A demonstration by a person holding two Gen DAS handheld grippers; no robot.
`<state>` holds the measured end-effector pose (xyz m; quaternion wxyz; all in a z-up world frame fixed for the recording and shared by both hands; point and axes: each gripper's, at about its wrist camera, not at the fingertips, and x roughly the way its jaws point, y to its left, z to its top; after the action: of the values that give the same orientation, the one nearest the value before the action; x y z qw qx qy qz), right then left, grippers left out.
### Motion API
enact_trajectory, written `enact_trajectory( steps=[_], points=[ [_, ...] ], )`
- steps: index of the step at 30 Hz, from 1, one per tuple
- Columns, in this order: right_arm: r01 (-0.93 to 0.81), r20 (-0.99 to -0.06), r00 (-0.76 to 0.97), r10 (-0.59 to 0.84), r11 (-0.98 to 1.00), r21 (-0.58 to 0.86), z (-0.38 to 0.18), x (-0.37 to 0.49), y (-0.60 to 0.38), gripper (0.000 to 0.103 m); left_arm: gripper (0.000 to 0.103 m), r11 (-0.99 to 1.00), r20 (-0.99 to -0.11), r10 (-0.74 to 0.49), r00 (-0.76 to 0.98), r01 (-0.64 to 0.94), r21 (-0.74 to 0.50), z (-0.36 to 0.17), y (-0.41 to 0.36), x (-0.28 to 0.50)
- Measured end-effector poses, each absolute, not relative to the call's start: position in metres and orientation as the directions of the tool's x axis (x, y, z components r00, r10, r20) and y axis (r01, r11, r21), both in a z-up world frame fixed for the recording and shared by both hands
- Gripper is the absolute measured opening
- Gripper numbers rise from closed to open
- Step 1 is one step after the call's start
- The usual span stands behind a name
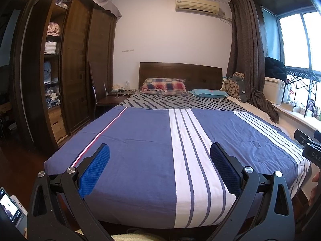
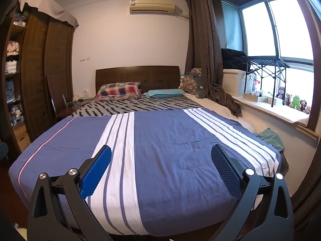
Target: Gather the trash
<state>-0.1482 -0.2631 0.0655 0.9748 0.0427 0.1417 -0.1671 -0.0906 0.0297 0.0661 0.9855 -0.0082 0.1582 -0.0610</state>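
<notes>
Both grippers hover at the foot of a bed covered by a blue blanket with white stripes (image 1: 140, 150), which also shows in the right wrist view (image 2: 170, 150). My left gripper (image 1: 159, 154) is open and empty, its blue pads wide apart. My right gripper (image 2: 161, 155) is open and empty too. Its black body shows at the right edge of the left wrist view (image 1: 310, 146). I see no trash on the bed. A crumpled green cloth (image 2: 270, 138) lies at the bed's right edge.
A dark wooden wardrobe (image 1: 76, 70) with open shelves stands left. A chair and bedside table (image 1: 112, 100) sit by the headboard. Pillows (image 1: 163, 86) lie at the far end. A windowsill (image 2: 280, 108) with boxes and toys runs along the right. A phone (image 1: 11, 206) shows bottom left.
</notes>
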Motion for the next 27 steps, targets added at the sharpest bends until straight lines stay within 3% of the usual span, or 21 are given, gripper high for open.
enact_trajectory(
  steps=[18, 27],
  points=[
    [0.333, -0.303, 0.902, -0.308, 0.943, 0.031, 0.062, -0.142, -0.262, 0.100, 0.095, 0.992, -0.322, -0.126, 0.938, 0.115, -0.054, 0.067, 0.037, -0.084],
    [0.325, -0.322, 0.898, -0.301, 0.945, 0.022, 0.058, -0.131, -0.259, 0.100, 0.095, 0.998, -0.350, -0.064, 0.935, 0.061, -0.019, 0.062, 0.038, -0.073]
  ],
)
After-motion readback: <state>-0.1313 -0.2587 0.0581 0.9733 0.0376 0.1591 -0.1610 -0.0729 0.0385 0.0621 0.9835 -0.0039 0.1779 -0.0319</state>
